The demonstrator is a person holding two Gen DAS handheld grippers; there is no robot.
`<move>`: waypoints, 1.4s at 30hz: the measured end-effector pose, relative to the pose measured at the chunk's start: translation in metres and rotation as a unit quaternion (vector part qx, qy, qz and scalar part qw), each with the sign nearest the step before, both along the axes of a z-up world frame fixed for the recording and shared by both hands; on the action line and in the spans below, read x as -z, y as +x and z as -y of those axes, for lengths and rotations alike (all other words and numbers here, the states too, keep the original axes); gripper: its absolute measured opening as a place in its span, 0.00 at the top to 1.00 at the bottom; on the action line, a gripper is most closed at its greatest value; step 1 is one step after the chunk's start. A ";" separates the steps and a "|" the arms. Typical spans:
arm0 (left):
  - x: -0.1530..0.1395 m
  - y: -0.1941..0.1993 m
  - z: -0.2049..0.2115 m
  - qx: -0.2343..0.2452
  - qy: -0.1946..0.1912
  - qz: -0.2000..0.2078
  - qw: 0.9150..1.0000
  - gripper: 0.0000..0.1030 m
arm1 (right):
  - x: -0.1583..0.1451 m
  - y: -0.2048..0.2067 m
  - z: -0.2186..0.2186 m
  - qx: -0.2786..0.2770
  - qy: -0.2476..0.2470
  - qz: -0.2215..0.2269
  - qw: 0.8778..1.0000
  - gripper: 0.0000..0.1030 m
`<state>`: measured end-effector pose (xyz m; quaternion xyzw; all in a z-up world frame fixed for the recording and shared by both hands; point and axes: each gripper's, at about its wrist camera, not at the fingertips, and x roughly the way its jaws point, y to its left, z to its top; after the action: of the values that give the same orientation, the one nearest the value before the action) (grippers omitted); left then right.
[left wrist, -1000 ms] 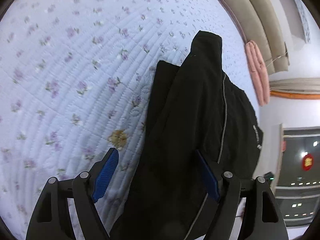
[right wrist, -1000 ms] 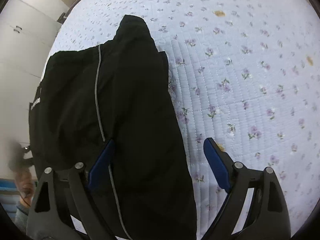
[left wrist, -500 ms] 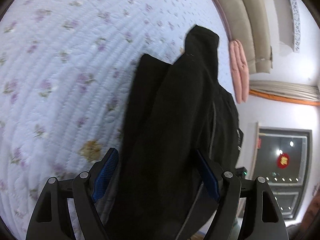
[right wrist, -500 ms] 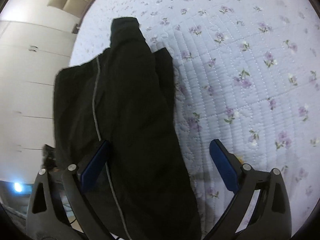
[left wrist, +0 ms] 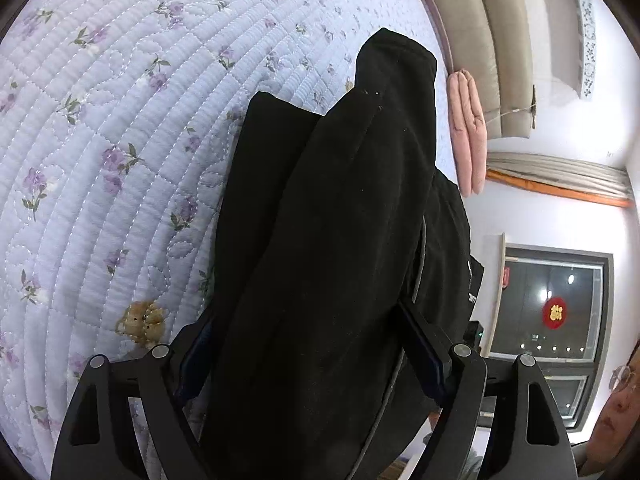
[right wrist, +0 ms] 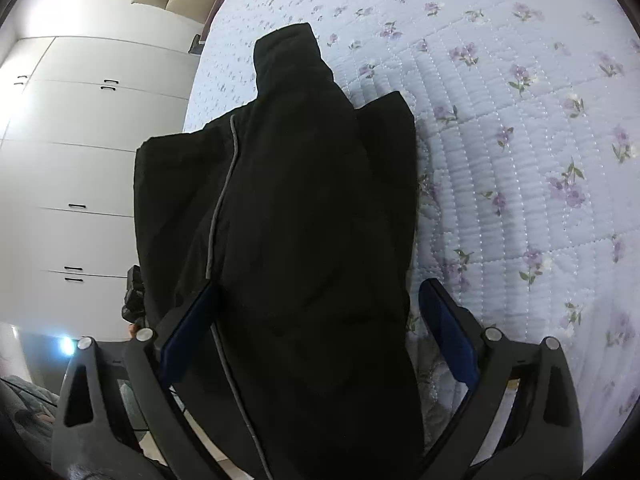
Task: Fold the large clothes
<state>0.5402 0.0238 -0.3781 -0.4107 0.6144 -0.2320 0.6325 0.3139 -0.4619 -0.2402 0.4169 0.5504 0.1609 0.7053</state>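
From the left wrist, the black garment (left wrist: 332, 240) fills the middle of the frame, running from the bottom edge up to a narrow squared end in the upper centre. Its long axis points straight ahead of the left gripper (left wrist: 312, 356), tilting slightly right toward the top. The near end of the cloth passes between the two blue pads (left wrist: 420, 344), which stand apart with fabric bulging past both; they do not look pressed together, though the cloth hides whether they touch it. The flowered quilt (left wrist: 100, 140) spreads over the left half of the frame, and the far part of the garment lies on it. A folded pink blanket (left wrist: 468, 136) sits at the upper right, beside the headboard.

From the right wrist, the same garment (right wrist: 288, 220) again fills the centre, narrow end at upper centre, a grey piping line (right wrist: 218, 216) down its left part. The right gripper (right wrist: 316, 324) straddles the near end with fingers wide apart; the right pad (right wrist: 448, 332) is clear of the cloth, the left one at its edge. The quilt (right wrist: 520, 140) takes the right half, white cupboards (right wrist: 80, 160) the left.

Judging from both views, the garment lies lengthwise ahead of both grippers, equally near, so the fold likely runs along that axis.
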 end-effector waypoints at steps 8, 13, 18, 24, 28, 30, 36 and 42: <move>-0.003 -0.004 -0.008 -0.001 -0.008 0.000 1.000 0.19 | -0.015 -0.003 0.015 -0.043 -0.050 0.010 0.998 0.02; 0.010 -0.003 -0.009 -0.018 -0.046 -0.009 0.999 0.19 | 0.004 0.018 -0.001 -0.055 -0.030 0.034 0.997 0.06; -0.015 -0.010 0.008 -0.016 0.023 0.043 0.999 0.59 | -0.013 0.017 0.002 -0.052 -0.022 0.058 0.997 0.57; -0.084 -0.042 0.020 -0.033 0.028 0.121 0.992 0.73 | -0.058 -0.006 -0.004 -0.075 -0.078 0.116 0.987 0.77; -0.135 -0.065 0.035 -0.022 0.034 0.168 0.985 0.73 | -0.084 -0.023 -0.014 -0.073 -0.082 0.144 0.983 0.80; -0.167 -0.081 0.040 -0.014 0.028 0.200 0.979 0.73 | -0.096 -0.033 -0.019 -0.074 -0.083 0.157 0.981 0.80; -0.236 -0.123 0.036 -0.002 0.018 0.266 0.964 0.73 | -0.157 -0.071 -0.031 -0.060 -0.105 0.198 0.973 0.80; -0.269 -0.175 0.012 0.018 0.006 0.277 0.961 0.73 | -0.172 -0.077 -0.032 -0.062 -0.139 0.189 0.970 0.80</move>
<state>0.3655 0.0117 -0.1093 -0.3156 0.4242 -0.3447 0.7756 0.2373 -0.4295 -0.0686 0.2421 0.4491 0.2021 0.8360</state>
